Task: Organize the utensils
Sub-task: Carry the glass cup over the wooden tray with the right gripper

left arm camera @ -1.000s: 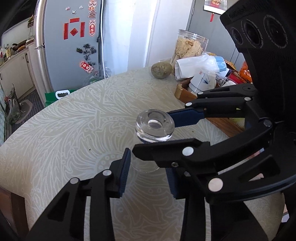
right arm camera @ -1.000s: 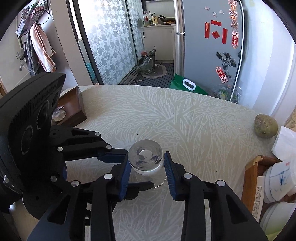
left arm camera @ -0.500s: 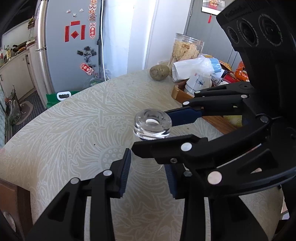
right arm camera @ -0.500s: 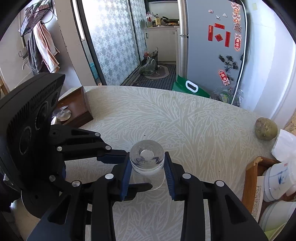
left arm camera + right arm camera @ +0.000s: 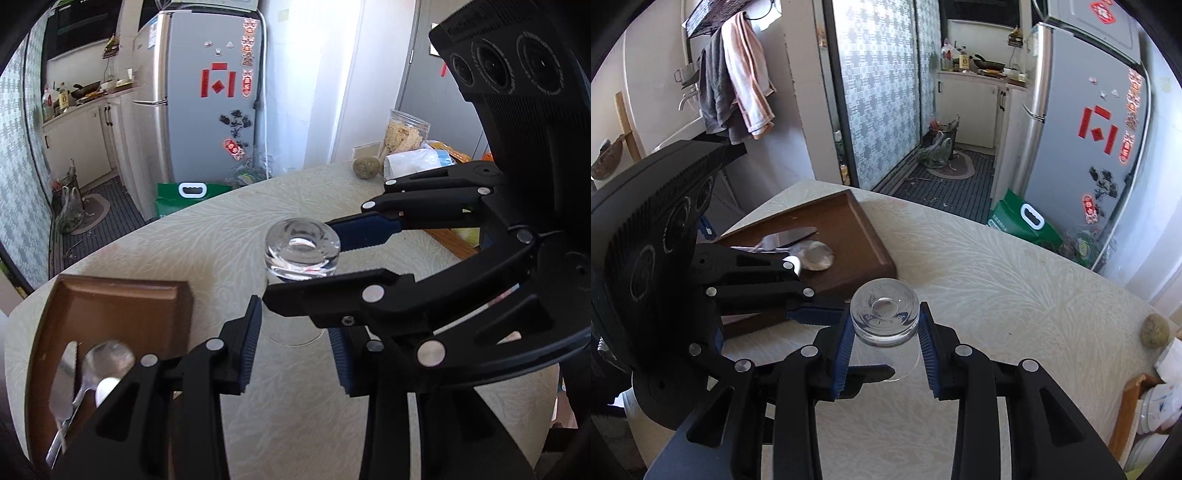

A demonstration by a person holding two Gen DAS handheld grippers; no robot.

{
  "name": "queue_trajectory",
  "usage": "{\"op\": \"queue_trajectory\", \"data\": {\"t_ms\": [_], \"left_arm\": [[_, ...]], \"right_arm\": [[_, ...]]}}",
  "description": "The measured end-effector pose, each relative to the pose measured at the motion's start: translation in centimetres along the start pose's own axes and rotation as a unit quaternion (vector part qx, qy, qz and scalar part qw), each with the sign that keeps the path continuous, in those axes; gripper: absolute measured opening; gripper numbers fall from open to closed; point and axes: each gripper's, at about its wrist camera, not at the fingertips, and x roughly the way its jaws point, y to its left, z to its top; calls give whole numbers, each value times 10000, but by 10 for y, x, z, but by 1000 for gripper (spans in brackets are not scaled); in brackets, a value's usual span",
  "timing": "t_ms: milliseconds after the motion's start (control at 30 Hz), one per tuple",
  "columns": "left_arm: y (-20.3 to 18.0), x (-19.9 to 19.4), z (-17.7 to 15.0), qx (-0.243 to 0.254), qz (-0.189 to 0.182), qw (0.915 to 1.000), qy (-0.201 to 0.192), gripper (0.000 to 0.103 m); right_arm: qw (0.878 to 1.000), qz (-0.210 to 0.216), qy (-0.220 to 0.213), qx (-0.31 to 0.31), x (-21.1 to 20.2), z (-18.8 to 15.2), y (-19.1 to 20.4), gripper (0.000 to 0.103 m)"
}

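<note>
A clear drinking glass (image 5: 302,251) (image 5: 884,317) hangs upside down, thick base up, just above the patterned table (image 5: 207,236). My left gripper (image 5: 295,350) is shut on its lower wall near the rim. From the right side my right gripper (image 5: 886,347) is shut on it too, blue pads pressed just under the base. In the left wrist view the right gripper (image 5: 299,262) crosses in front; in the right wrist view the left gripper (image 5: 864,338) comes in from the left. To the glass's left lies a brown wooden tray (image 5: 122,306) (image 5: 849,229) holding a knife (image 5: 61,387) (image 5: 790,236) and a spoon (image 5: 109,356) (image 5: 814,254).
A potato (image 5: 366,168) (image 5: 1154,330), a plastic jar (image 5: 406,129) and bags sit at the table's far right. A wooden box of white bowls (image 5: 1156,406) stands at the right edge. Beyond the table are a fridge (image 5: 207,92) and a green bag (image 5: 188,194) on the floor.
Both grippers have carried the glass leftward and a little up together. The brown tray with the knife and spoon has come into view close beside the glass.
</note>
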Motion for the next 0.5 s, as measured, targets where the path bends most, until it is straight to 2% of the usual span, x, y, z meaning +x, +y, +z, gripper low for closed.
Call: {"op": "queue_trajectory", "data": {"t_ms": [333,500], "left_arm": [[73,-62,-47,-487,564,9972,51,38],[99,-79,-70,-726,697,9949,82,38]], "right_arm": [[9967,623,6,-529,57,47,94,34],[9934,866,119,-747,83,60,128,34]]}}
